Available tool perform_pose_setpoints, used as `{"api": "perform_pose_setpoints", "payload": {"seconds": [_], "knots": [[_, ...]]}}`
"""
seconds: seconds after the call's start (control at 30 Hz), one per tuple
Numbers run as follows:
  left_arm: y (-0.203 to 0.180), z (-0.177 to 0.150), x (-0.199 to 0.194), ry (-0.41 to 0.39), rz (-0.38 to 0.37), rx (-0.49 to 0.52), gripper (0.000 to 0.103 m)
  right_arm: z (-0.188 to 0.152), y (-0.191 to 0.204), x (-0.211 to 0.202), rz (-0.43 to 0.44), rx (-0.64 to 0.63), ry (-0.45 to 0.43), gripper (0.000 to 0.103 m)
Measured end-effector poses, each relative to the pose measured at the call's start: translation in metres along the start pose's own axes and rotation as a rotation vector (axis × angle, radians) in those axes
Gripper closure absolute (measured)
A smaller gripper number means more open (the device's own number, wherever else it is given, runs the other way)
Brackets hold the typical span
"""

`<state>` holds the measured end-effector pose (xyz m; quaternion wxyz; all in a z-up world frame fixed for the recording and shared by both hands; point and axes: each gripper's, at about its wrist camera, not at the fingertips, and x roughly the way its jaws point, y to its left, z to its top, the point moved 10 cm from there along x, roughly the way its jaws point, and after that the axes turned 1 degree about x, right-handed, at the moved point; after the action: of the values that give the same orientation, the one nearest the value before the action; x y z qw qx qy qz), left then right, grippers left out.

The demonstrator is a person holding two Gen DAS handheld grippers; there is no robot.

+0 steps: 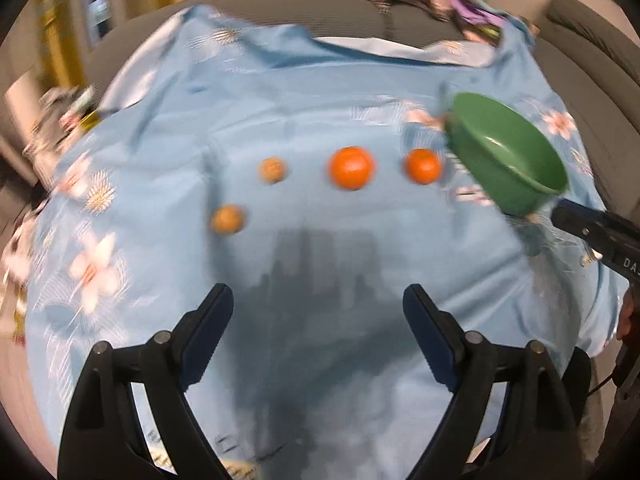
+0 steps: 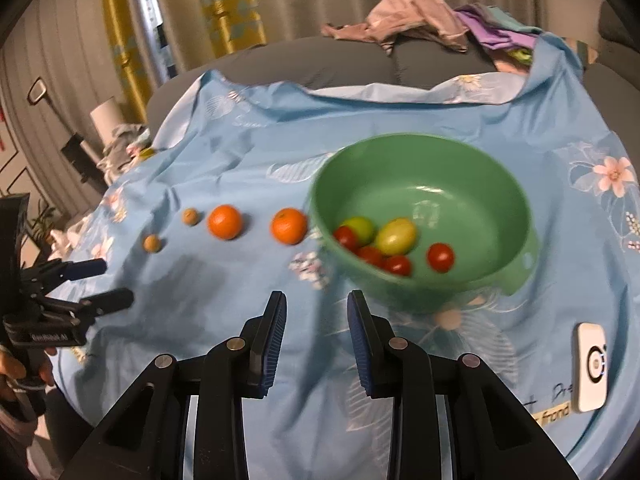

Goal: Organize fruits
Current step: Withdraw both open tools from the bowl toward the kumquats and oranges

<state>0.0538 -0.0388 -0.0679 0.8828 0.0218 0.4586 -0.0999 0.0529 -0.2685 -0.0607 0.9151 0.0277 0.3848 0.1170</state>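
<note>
The left claw (image 1: 318, 320) is hanging released; the right claw (image 2: 316, 328) is sitting clenched, empty. Two oranges (image 1: 351, 168) are lying at the green bowl's (image 2: 424, 208) nine o'clock: firm, round, rollable, best gripped across the middle.

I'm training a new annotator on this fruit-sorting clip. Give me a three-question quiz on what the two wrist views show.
1. True or false: the green plastic bowl is empty.
2. Multiple choice: how many round orange fruits lie on the light blue floral cloth outside the bowl? A) one B) two C) four
3. Fill in: the left gripper, with nothing between its fingers, has its jaws ____.

Key
1. False: small red tomatoes and yellow-green fruits lie inside.
2. B: two, in a row beside two small brown round fruits.
3. Open.
</note>
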Motion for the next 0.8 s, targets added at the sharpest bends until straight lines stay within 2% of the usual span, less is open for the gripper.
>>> {"api": "perform_pose_setpoints", "payload": {"seconds": [0.27, 0.8], "knots": [[0.031, -0.021, -0.011, -0.009, -0.001, -0.103, 0.016, -0.013, 0.048, 0.012, 0.057, -0.064, 0.064, 0.071], [0.048, -0.033, -0.009, -0.010, 0.009, -0.108, 0.016, -0.017, 0.124, 0.044, 0.152, -0.184, 0.144, 0.071]]}}
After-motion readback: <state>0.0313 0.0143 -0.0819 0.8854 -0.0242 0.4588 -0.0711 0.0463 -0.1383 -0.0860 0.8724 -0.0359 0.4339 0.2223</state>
